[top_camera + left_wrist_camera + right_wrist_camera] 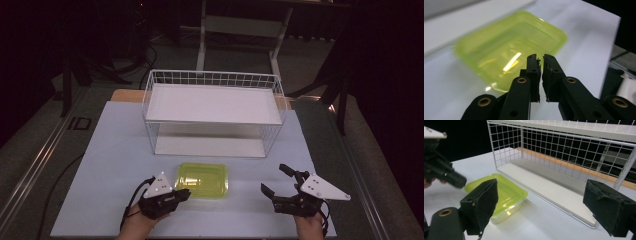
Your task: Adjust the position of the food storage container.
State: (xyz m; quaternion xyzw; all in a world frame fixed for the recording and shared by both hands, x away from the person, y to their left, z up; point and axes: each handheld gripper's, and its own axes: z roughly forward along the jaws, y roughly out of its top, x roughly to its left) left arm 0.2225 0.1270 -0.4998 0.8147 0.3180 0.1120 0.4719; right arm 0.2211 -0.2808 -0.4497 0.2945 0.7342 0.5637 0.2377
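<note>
Broadly, a white table carries a white wire-mesh rack with two flat shelves, set toward the far side. Just in front of it lies a translucent yellow-green plastic container, a shallow rounded rectangle with a glossy lid, its long axis running left to right, parallel to the rack's front. The right gripper stands released, its foam-padded jaws wide apart, right of the container. The left gripper sits at the container's near-left corner, jaws nearly clenched on nothing.
</note>
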